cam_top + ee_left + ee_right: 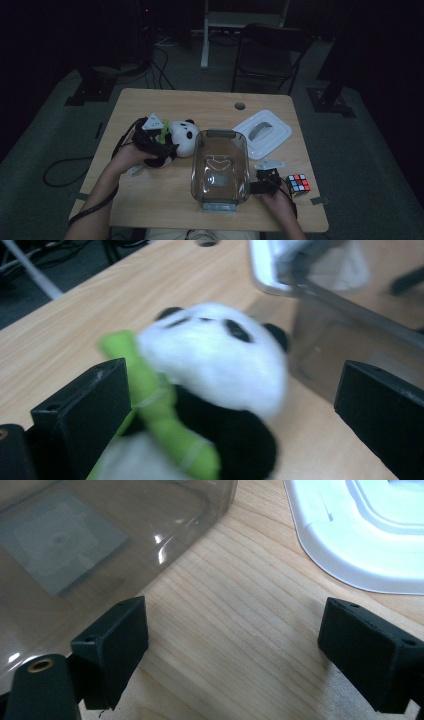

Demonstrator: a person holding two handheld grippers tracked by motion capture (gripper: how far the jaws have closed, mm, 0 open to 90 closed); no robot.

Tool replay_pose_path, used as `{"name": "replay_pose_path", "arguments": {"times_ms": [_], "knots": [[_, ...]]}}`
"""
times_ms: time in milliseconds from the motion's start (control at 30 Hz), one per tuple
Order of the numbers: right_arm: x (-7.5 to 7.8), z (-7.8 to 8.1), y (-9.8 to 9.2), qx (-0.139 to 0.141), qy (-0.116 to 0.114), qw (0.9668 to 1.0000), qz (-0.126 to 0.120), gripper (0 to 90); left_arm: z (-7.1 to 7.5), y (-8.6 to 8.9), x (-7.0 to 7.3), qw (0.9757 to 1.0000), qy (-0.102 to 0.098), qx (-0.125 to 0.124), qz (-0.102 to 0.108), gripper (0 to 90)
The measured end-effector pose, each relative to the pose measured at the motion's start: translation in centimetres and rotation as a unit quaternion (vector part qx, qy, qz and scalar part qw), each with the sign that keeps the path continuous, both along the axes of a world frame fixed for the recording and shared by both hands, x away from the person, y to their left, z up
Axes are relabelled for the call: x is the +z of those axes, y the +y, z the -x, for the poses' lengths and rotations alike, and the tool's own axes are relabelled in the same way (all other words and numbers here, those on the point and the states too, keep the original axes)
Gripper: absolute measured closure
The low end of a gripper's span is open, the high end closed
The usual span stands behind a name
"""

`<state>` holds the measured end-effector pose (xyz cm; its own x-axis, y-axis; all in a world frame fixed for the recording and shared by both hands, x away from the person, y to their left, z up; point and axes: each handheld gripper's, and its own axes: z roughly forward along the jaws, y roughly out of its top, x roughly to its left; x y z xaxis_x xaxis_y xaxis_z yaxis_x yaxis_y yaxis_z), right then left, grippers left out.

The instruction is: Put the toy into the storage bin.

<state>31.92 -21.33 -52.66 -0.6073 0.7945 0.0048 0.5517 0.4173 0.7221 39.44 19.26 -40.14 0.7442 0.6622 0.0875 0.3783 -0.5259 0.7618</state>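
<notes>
Wooden table [150, 197] carries, at its left, a panda [181, 136] lying just left of the clear box [220, 170]; the left gripper [230, 405] stands with its jaws wide on either side of the toy, one by the green stalk [160, 410], not pressing it. Right of the box, the right gripper [232, 650] rests near the table's near edge, jaws wide over bare wood. Farther right lie the white lid [263, 132], far, and the cube [298, 184], near.
</notes>
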Motion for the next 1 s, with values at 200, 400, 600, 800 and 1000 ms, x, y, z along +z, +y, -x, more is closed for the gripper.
{"name": "replay_pose_path", "arguments": {"times_ms": [200, 400, 600, 800, 1000], "knots": [[0.0, 0.0, 0.0, 0.000, 0.000, 1.0000, 0.000, 12.2, -2.5, 1.2, -0.7, 0.9992, 0.026, 0.030, -0.004, 2.2], [0.0, 0.0, 0.0, 0.000, 0.000, 1.0000, 0.000, 12.2, -3.4, 1.7, -2.2, 0.9974, 0.056, 0.044, -0.010, 5.4], [0.0, 0.0, 0.0, 0.000, 0.000, 1.0000, 0.000, 12.2, -3.6, 1.6, -3.3, 0.9963, 0.076, 0.038, -0.013, 10.5], [0.0, 0.0, 0.0, 0.000, 0.000, 1.0000, 0.000, 12.2, -3.9, 1.5, -4.0, 0.9946, 0.093, 0.044, -0.009, 14.9], [0.0, 0.0, 0.0, 0.000, 0.000, 1.0000, 0.000, 12.2, -3.7, 1.1, -4.3, 0.9948, 0.090, 0.040, -0.023, 23.3]]}}
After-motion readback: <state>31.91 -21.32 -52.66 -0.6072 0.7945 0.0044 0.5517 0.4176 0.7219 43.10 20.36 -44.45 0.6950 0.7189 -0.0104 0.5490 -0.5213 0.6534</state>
